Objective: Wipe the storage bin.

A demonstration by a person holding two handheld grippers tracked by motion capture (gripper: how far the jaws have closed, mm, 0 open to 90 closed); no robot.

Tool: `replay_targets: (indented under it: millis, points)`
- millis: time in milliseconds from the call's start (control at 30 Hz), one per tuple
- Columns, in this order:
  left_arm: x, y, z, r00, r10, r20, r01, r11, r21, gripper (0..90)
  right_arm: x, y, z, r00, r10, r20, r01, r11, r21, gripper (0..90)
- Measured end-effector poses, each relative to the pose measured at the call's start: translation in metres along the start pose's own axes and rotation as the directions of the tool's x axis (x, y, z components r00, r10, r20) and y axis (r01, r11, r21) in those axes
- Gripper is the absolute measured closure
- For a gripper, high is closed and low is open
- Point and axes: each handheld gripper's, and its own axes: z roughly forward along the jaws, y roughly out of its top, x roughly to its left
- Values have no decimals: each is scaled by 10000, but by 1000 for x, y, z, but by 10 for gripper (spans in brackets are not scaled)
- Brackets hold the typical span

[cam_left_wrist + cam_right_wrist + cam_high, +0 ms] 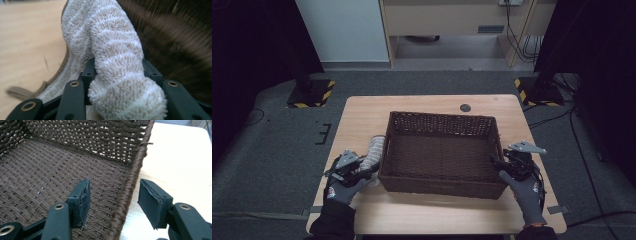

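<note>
A rolled white and beige towel (374,149) lies on the wooden table (362,116), against the left outer wall of a dark brown wicker basket (442,117). My left gripper (366,171) is shut on the near end of the roll. In the left gripper view the fluffy towel (112,50) fills the space between the jaws of the left gripper (118,73). At the basket's right side, my right gripper (495,161) is open. In the right gripper view, the right gripper (116,195) straddles the basket's rim (137,166), one jaw inside and one outside, with gaps on both sides.
The basket has nothing in it and takes up the table's middle. A round dark grommet (465,107) sits near the far table edge. Stand bases with yellow-black stripes (311,93) (536,91) and loose cables (582,150) lie on the grey floor around the table.
</note>
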Motion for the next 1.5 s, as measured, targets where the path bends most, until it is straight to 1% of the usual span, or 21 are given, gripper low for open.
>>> replay_targets:
  millis: [100,133,200,267,367,500,567,633,700,733,800,867,933,1000,1100,1133,1200,1300,1367,1433,1500]
  points:
    - [-4,5,-17,9995,22,324,1,9974,-718,549,-4,-1,-5,10000,48,-50,-48,9999,-97,429]
    - [-6,6,-21,9990,65,446,-27,9964,-849,549,-6,-1,-6,9999,88,-121,-89,9999,-107,433]
    - [-9,5,-25,9982,213,560,-164,9961,-866,549,-7,-2,-7,9998,35,-221,-36,10000,-48,451]
    - [-11,1,-23,9974,370,624,-329,9973,-657,549,-6,-2,-7,9996,16,-277,-16,10000,-8,465]
    - [-12,-3,-16,9971,441,617,-426,9988,-252,549,-6,-2,-7,9994,8,-343,-8,10000,11,480]
    - [-11,-12,-7,9967,546,600,-573,9974,431,549,-6,-2,-8,9992,42,-402,-42,10000,-2,491]
    - [-12,-18,-1,9961,663,578,-715,9931,932,549,-6,-2,-8,9991,49,-413,-49,10000,-3,496]
    - [-14,-24,5,9951,802,577,-878,9858,1432,549,-6,-2,-8,9991,43,-416,-44,10000,-15,500]
    - [-15,-27,9,9952,821,526,-899,9813,1701,549,-6,-3,-8,9990,25,-443,-26,10000,-8,502]
    - [-14,-28,9,9954,794,536,-875,9811,1725,549,-5,-3,-8,9989,22,-465,-23,10000,-8,501]
    - [-13,-27,6,9966,651,506,-725,9841,1623,549,-5,-3,-8,9989,28,-473,-28,10000,-1,500]
    - [-12,-25,0,9976,521,464,-578,9894,1330,550,-5,-3,-9,9988,-14,-497,15,10000,10,498]
    - [-11,-21,-8,9981,361,503,-402,9958,828,550,-5,-3,-9,9986,-19,-525,19,10000,0,490]
    - [-12,-16,-19,9983,261,528,-276,9992,276,549,-4,-4,-9,9985,34,-537,-34,10000,4,483]
    - [-16,-10,-36,9965,178,821,-122,9976,-680,549,-5,-4,-9,9985,7,-552,-8,10000,-28,481]
    - [-18,-9,-39,9959,296,853,-223,9961,-855,549,-5,-4,-9,9985,14,-555,-16,10000,-23,480]
    - [-23,-9,-40,9949,541,850,-473,9956,-809,549,-5,-4,-9,9983,-13,-589,13,10000,-5,478]
    - [-25,-14,-36,9949,564,841,-524,9974,-491,548,-4,-4,-9,9984,-2,-566,0,10000,-35,480]
    - [-26,-18,-33,9950,600,799,-590,9981,-154,548,-4,-4,-9,9983,8,-589,-11,10000,-38,479]
    - [-27,-23,-28,9946,703,768,-727,9970,283,548,-5,-5,-9,9981,4,-619,-5,10000,-16,479]
    - [-28,-27,-23,9948,698,744,-746,9952,628,548,-4,-5,-9,9982,6,-599,-9,10000,-44,481]
